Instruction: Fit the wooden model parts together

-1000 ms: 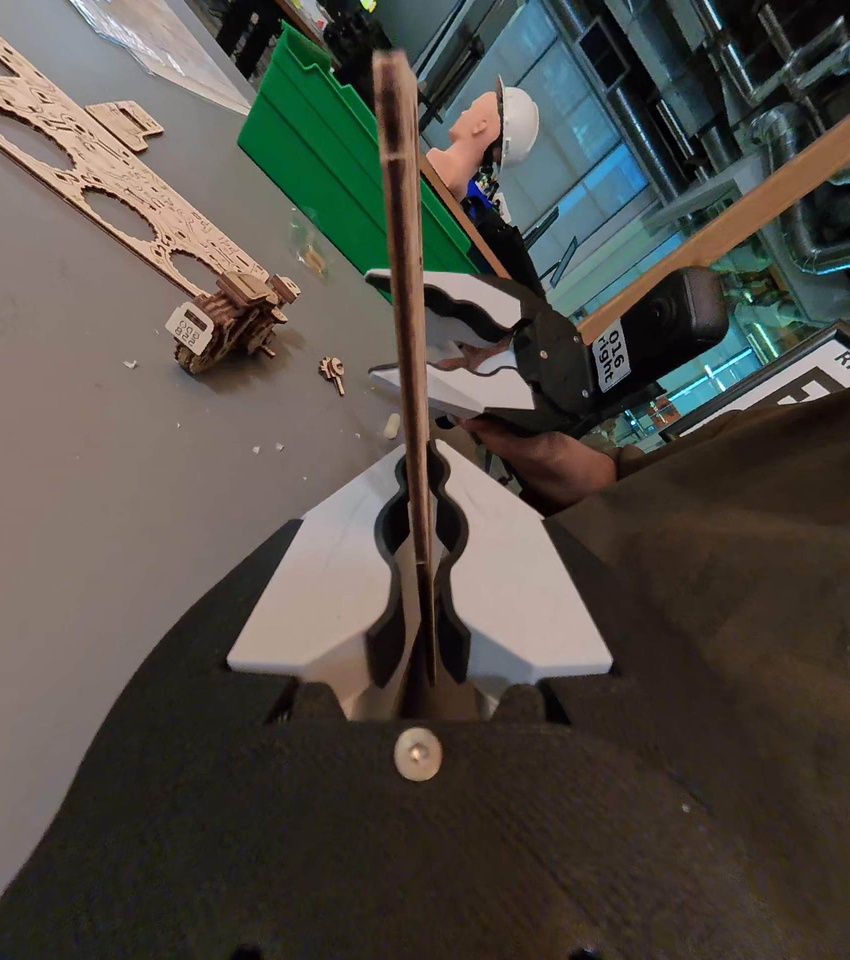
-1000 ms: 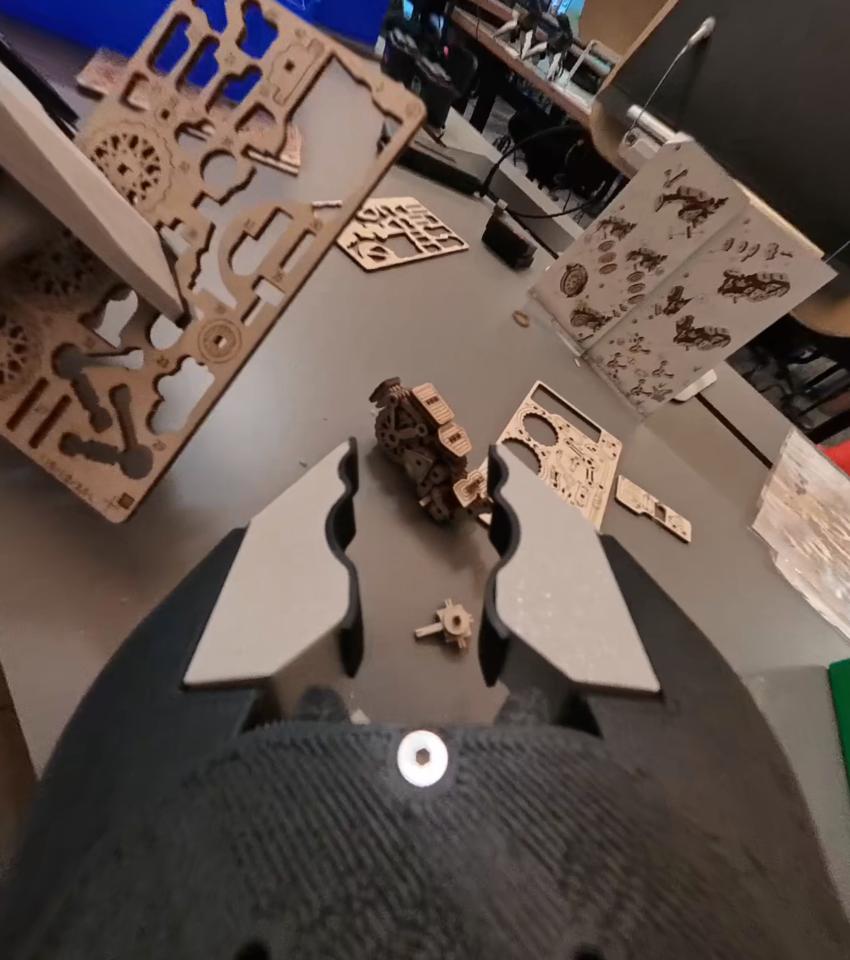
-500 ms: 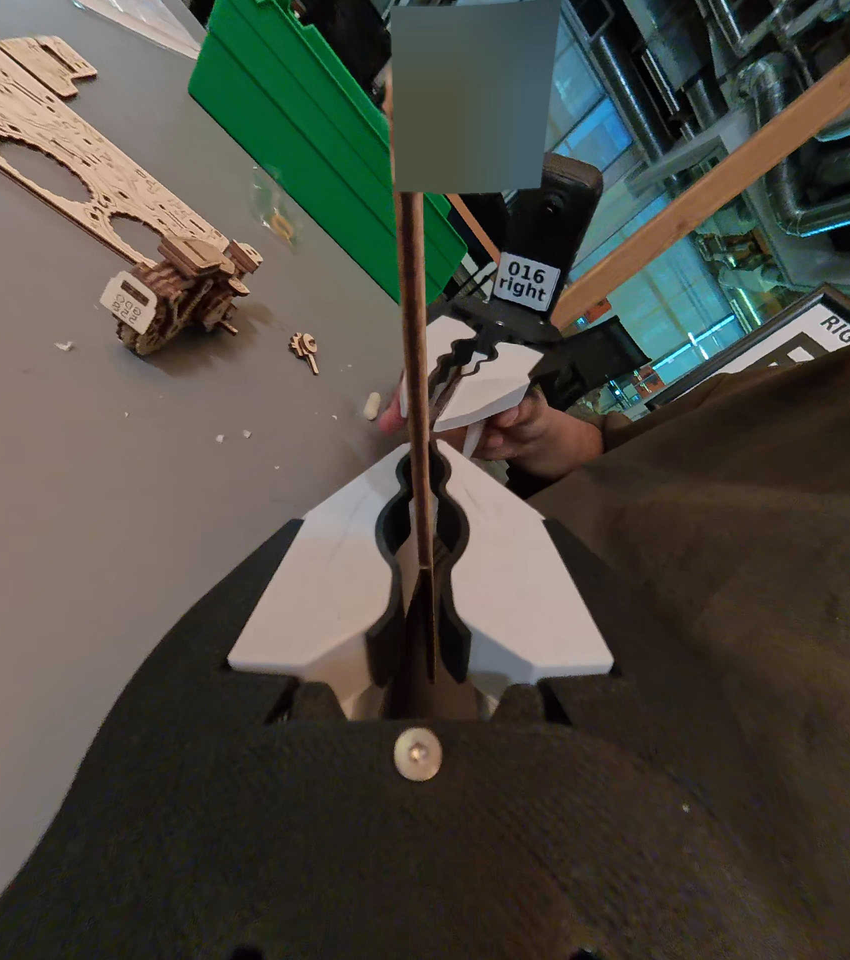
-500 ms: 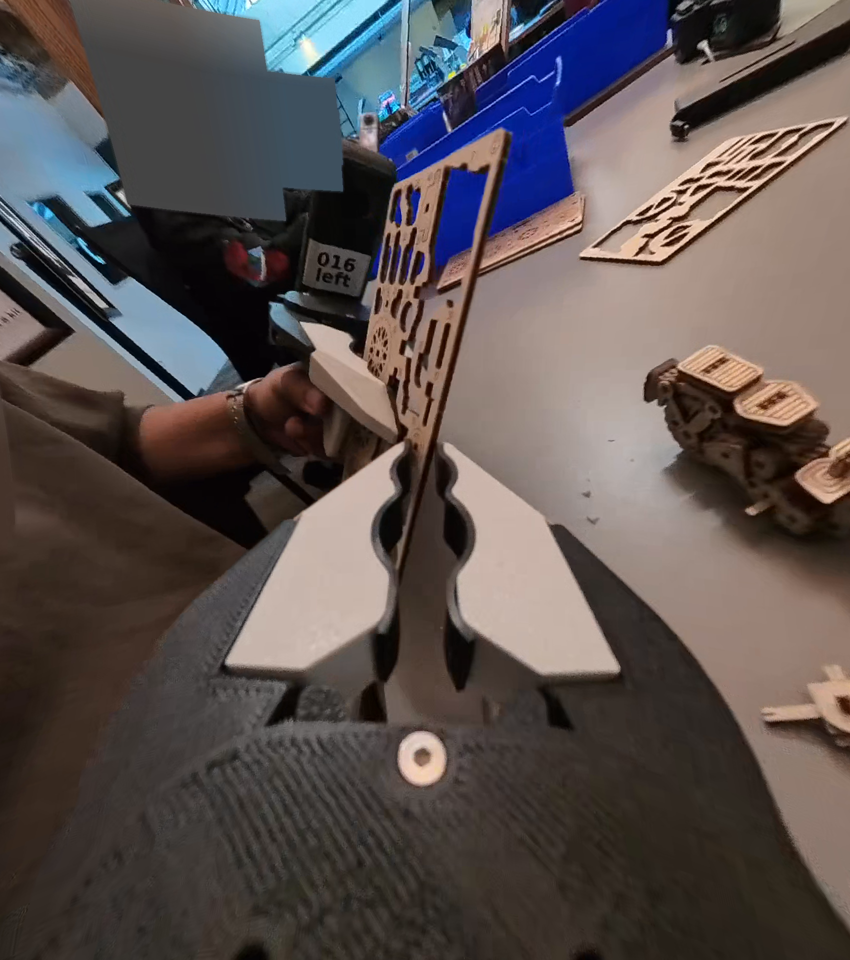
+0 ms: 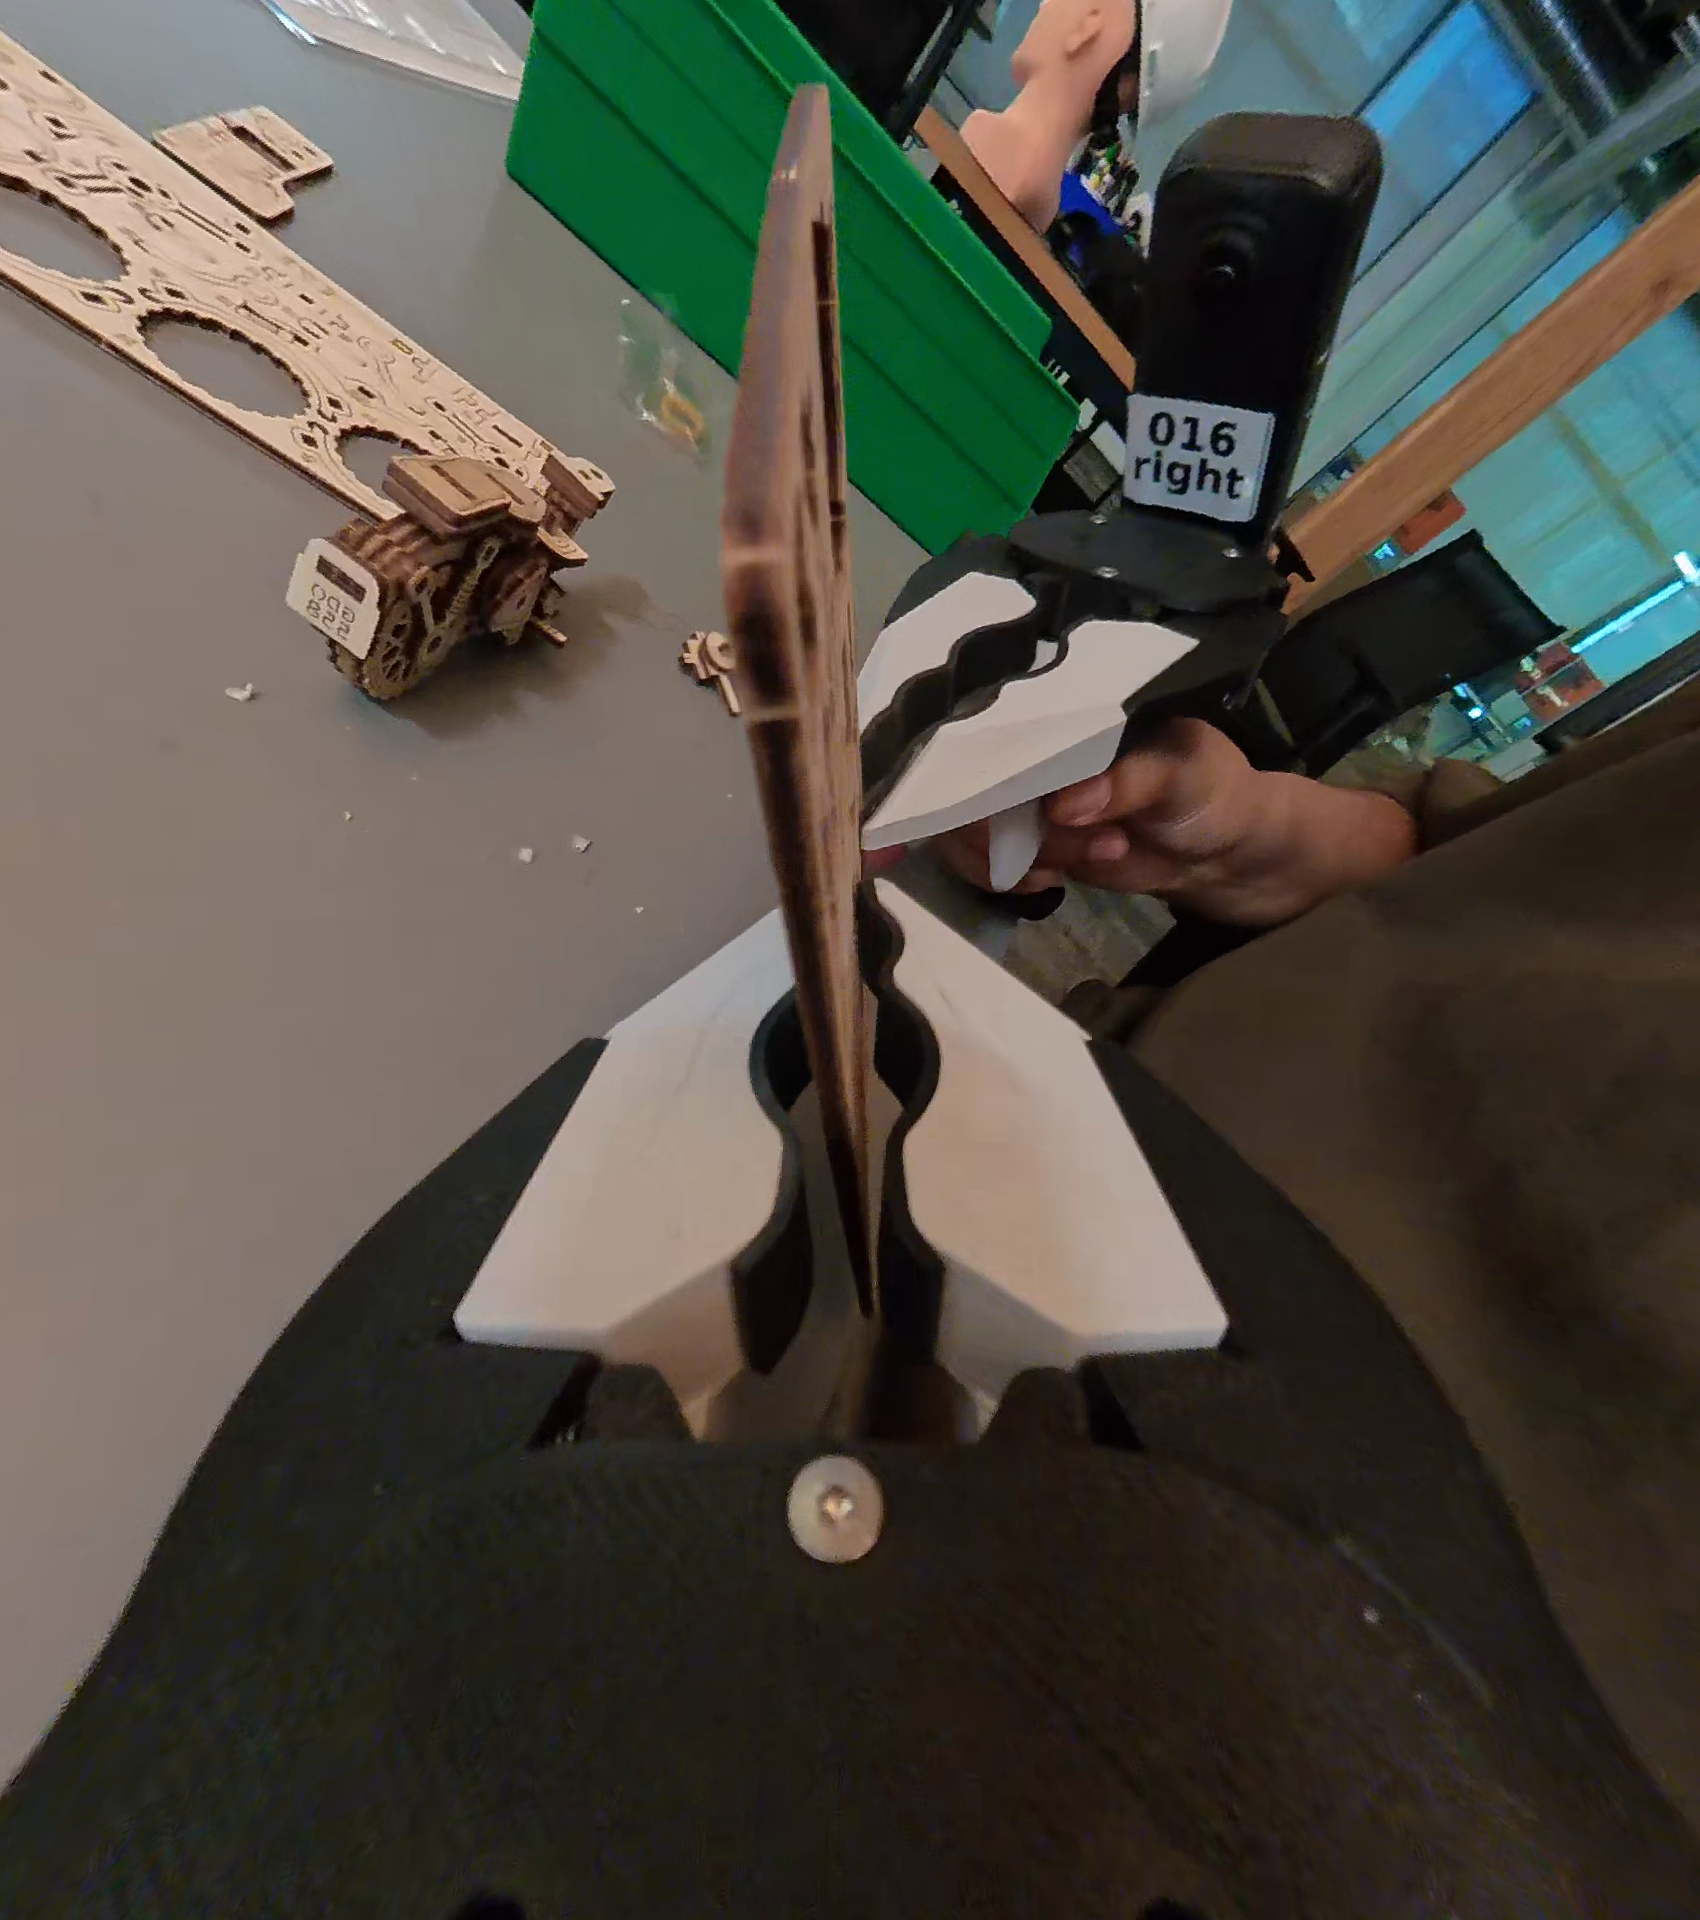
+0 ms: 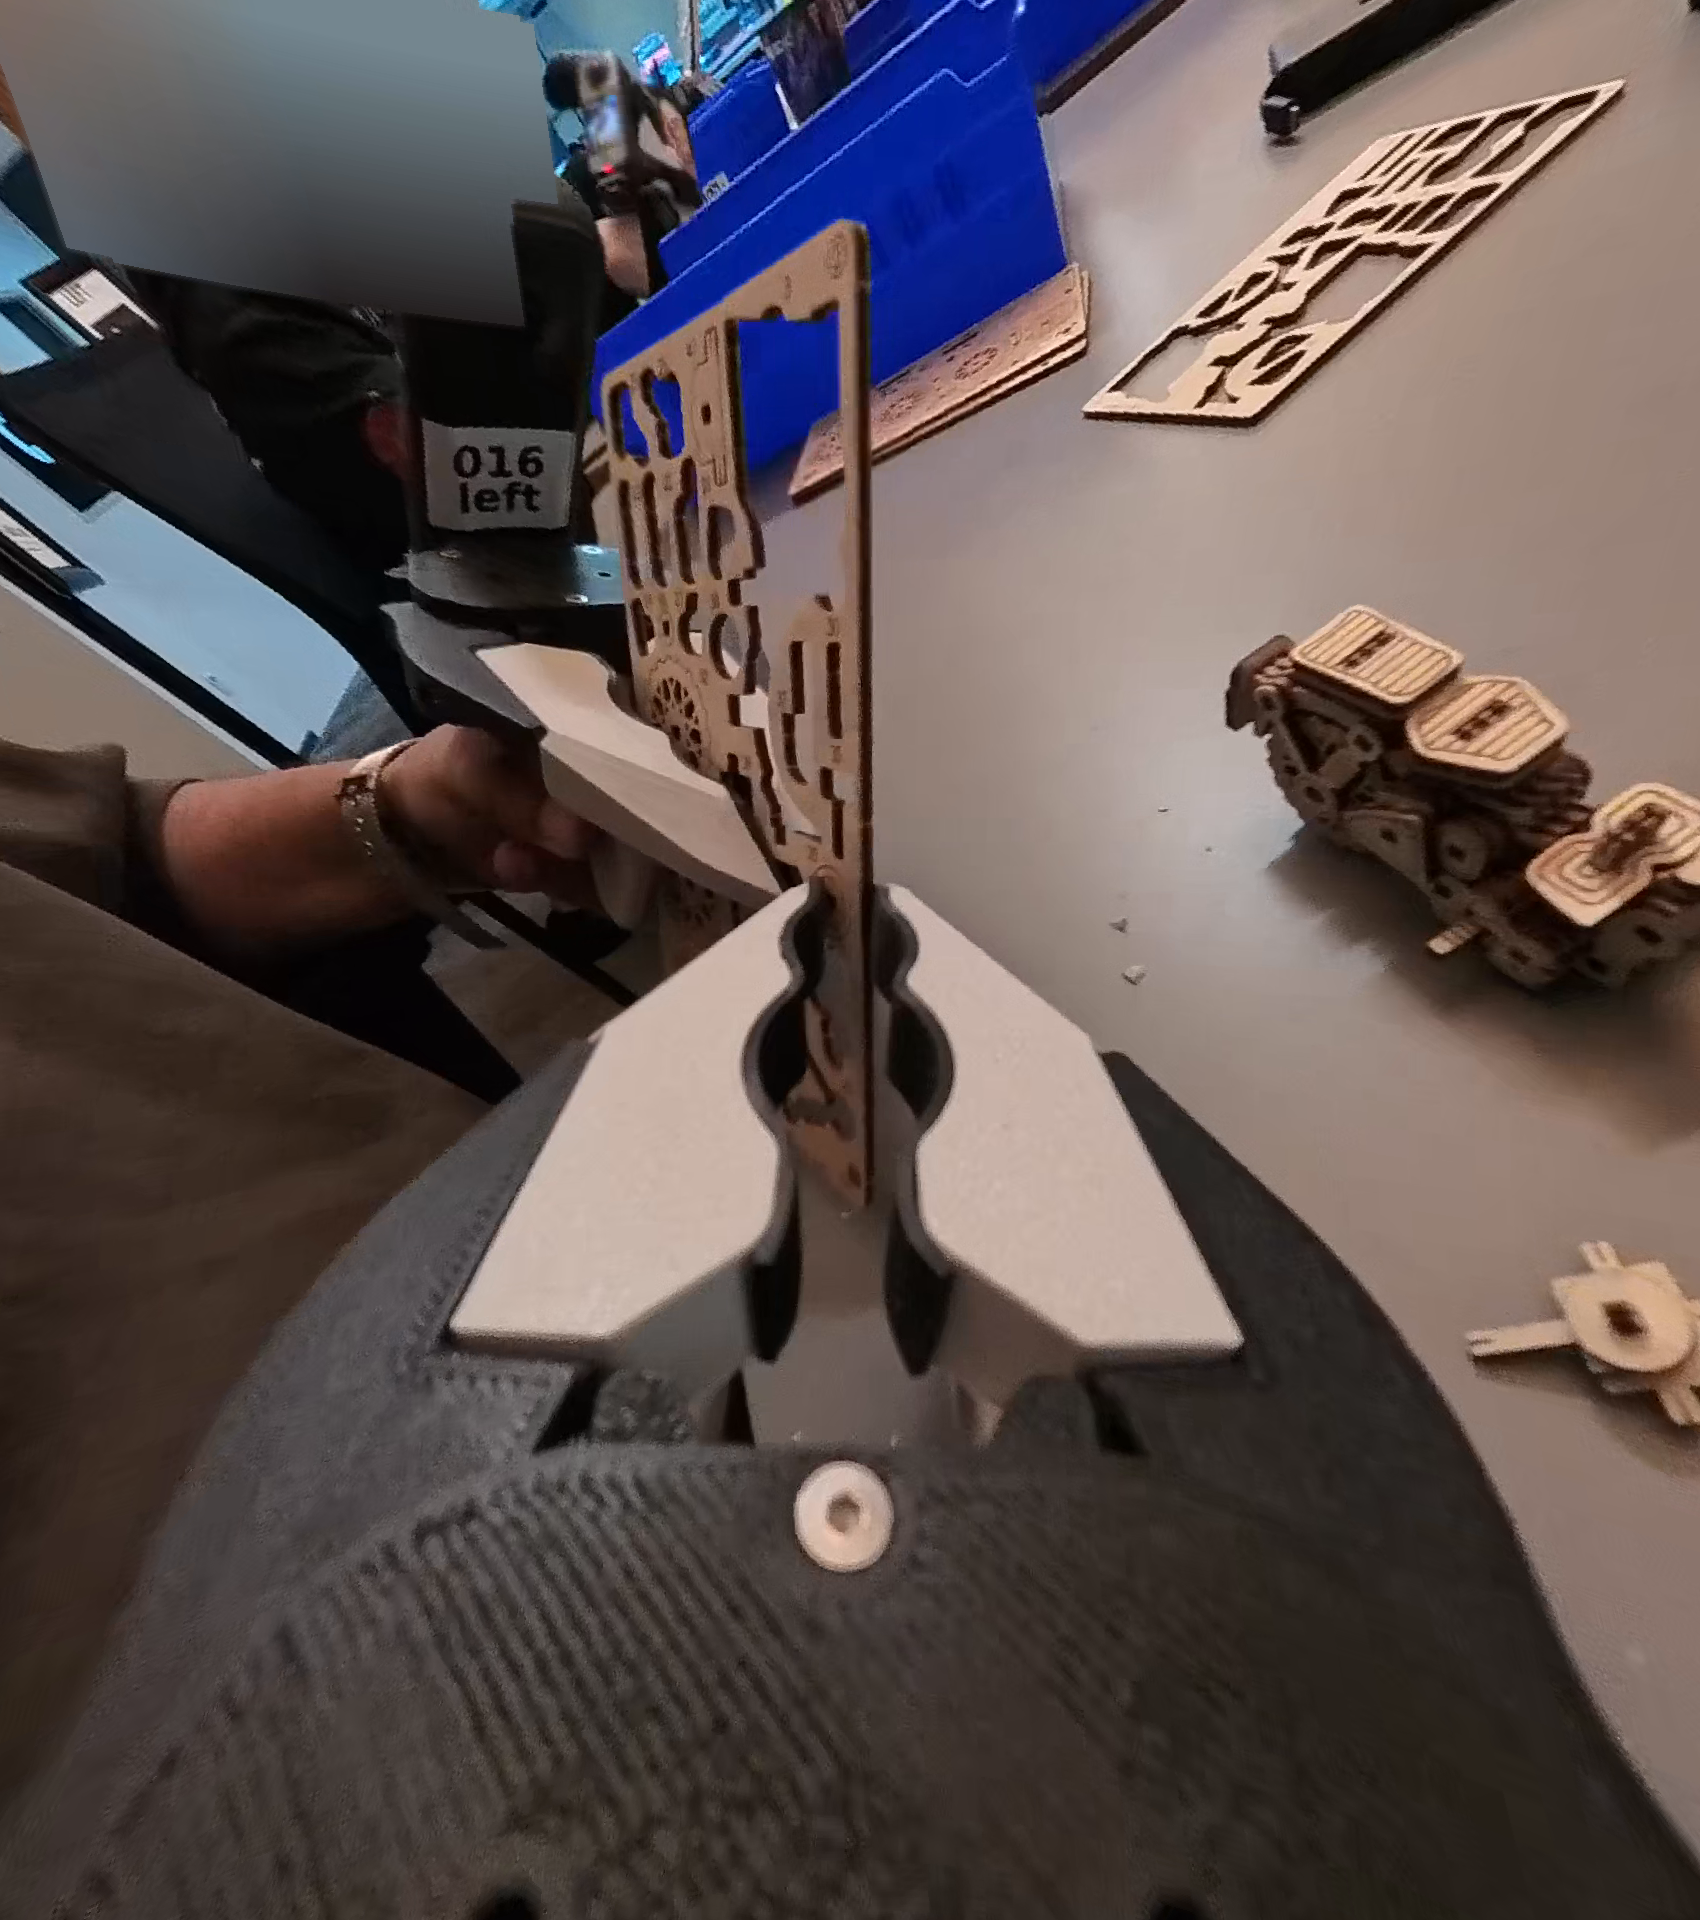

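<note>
A laser-cut wooden parts sheet (image 6: 773, 582) is held upright above the table edge; it shows edge-on in the left wrist view (image 5: 794, 520). My left gripper (image 5: 841, 935) is shut on its lower part. My right gripper (image 6: 846, 909) is shut on the sheet's near edge, opposite the left gripper (image 6: 638, 769). In the left wrist view the right gripper (image 5: 971, 707) reaches the sheet from the right, its tips hidden behind the sheet. A partly built wooden model (image 6: 1428, 790) lies on the grey table, also in the left wrist view (image 5: 441, 582). A small cross-shaped part (image 6: 1615, 1330) lies nearby.
Emptied wooden sheets lie on the table (image 5: 150, 281) (image 6: 1345, 260), with a stack of sheets (image 6: 950, 416) by blue bins (image 6: 877, 208). A green bin (image 5: 773, 260) stands at the table's far side. A small wooden piece (image 5: 711, 660) and crumbs lie near the model. Both grippers' tips are close together, under 4 cm apart. The small wooden piece (image 5: 711, 660) is about 12 centimetres from my right fingertips. Look for it in the right wrist view (image 6: 1605, 1305) too.
My right gripper was open over the table facing the model; it swung round to the sheet and shut on its edge. My left gripper kept hold of the sheet.
</note>
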Demonstrator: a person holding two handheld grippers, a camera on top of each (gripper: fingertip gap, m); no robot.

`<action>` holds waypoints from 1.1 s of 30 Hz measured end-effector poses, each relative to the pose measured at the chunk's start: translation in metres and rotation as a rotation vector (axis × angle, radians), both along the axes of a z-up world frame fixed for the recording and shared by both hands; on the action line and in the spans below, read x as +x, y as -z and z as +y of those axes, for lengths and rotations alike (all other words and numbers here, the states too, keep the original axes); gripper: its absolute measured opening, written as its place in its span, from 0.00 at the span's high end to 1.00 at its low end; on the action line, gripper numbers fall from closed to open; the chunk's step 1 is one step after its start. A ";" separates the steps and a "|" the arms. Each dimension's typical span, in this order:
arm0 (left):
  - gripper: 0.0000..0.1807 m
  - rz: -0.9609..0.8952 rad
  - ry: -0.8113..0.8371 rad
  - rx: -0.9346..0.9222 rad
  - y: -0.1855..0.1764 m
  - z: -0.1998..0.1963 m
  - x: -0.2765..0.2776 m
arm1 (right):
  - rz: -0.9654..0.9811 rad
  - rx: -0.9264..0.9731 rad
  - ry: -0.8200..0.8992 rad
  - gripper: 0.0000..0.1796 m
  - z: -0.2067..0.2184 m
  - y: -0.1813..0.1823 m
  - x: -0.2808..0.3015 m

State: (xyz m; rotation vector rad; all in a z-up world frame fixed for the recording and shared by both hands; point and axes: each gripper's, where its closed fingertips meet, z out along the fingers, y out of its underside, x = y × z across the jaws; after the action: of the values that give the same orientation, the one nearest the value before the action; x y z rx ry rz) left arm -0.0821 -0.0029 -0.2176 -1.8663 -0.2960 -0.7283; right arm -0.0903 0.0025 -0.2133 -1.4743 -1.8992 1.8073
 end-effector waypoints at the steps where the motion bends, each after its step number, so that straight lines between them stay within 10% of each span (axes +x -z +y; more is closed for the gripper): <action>1: 1.00 0.017 -0.003 -0.007 0.001 0.000 0.000 | -0.003 0.009 0.005 0.97 0.000 0.001 0.000; 22: 1.00 -0.286 -0.055 -0.022 -0.016 -0.031 -0.052 | 0.104 0.157 0.112 0.96 0.041 -0.007 -0.006; 26: 0.99 -0.057 -0.206 -0.244 0.015 -0.052 -0.091 | 0.083 0.322 0.044 0.86 0.027 0.014 -0.003; 33: 0.74 0.055 -0.309 -0.387 0.045 -0.059 -0.117 | 0.089 0.652 -0.083 0.77 -0.009 0.048 -0.006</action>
State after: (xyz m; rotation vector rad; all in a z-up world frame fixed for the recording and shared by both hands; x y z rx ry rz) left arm -0.1995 -0.0618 -0.2624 -2.1322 -0.7134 -0.4260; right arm -0.0966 -0.0062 -0.2615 -1.0747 -2.2223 1.0754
